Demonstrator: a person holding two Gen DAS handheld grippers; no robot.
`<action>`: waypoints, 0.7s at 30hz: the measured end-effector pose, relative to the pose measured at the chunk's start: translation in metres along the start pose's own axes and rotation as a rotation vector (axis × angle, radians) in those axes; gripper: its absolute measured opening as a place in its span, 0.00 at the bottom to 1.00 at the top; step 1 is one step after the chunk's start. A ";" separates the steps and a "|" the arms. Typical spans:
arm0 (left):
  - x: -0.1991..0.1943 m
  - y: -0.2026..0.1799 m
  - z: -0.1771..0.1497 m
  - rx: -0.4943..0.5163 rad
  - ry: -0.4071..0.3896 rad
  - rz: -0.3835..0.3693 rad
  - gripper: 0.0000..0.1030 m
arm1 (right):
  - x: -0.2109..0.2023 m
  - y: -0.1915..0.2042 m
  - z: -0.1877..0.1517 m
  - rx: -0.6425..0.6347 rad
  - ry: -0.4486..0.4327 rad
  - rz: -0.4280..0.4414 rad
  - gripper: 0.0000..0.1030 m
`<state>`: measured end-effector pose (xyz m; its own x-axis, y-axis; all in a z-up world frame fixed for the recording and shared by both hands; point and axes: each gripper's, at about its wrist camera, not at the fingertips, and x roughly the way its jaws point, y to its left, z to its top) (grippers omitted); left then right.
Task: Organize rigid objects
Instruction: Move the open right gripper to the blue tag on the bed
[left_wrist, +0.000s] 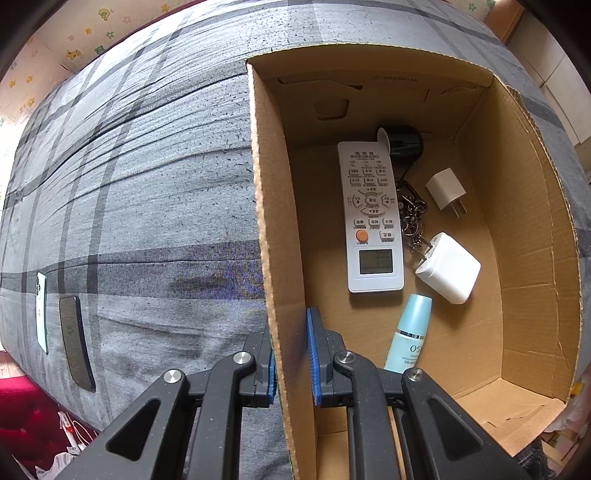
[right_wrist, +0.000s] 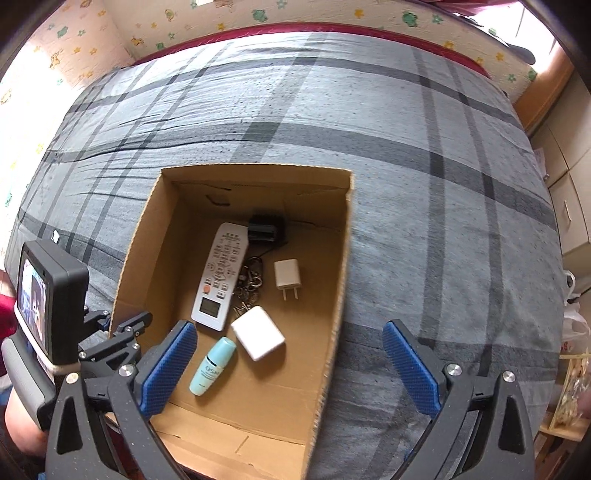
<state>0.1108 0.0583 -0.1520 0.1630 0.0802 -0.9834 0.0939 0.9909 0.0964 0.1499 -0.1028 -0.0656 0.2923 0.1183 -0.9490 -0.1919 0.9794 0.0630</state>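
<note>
The left gripper (left_wrist: 291, 354) is closed on the left wall of the cardboard box (left_wrist: 273, 236), one blue pad outside the wall and one inside, so it appears to be steadying the box on the bed. The right gripper (right_wrist: 290, 363) stands wide open above the box with nothing between its pads; its left finger hangs over the box's inside, its right finger over the plaid bedspread (right_wrist: 424, 184).

The sorting looks well advanced. On the box floor lie a white remote control (left_wrist: 371, 218), a black mouse (left_wrist: 404, 142) at its far end, a bunch of keys and chain (left_wrist: 412, 218) just beside the remote, a small white plug (left_wrist: 445, 192), a larger white charger (left_wrist: 448, 267), and a pale blue bottle (left_wrist: 410, 336) nearest the grippers. All rest loosely, near one another, none stacked.

Outside the box, two phones (left_wrist: 75, 343) lie side by side on the bedspread, well apart from the box, one white and one dark. Judging by that, these are probably what remains to be gathered. The rest of the bedspread in view shows no other loose items.
</note>
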 end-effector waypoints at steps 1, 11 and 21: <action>0.000 0.000 0.000 0.000 0.000 0.000 0.14 | -0.002 -0.002 -0.002 0.003 -0.003 -0.002 0.99; 0.000 0.000 0.000 -0.001 0.000 0.001 0.14 | -0.018 -0.041 -0.034 0.086 -0.006 -0.038 1.00; 0.000 -0.001 0.000 0.005 -0.003 0.003 0.14 | -0.017 -0.098 -0.083 0.228 0.044 -0.114 1.00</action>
<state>0.1109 0.0577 -0.1524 0.1661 0.0829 -0.9826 0.0986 0.9901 0.1002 0.0864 -0.2145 -0.0815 0.2576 0.0029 -0.9663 0.0574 0.9982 0.0183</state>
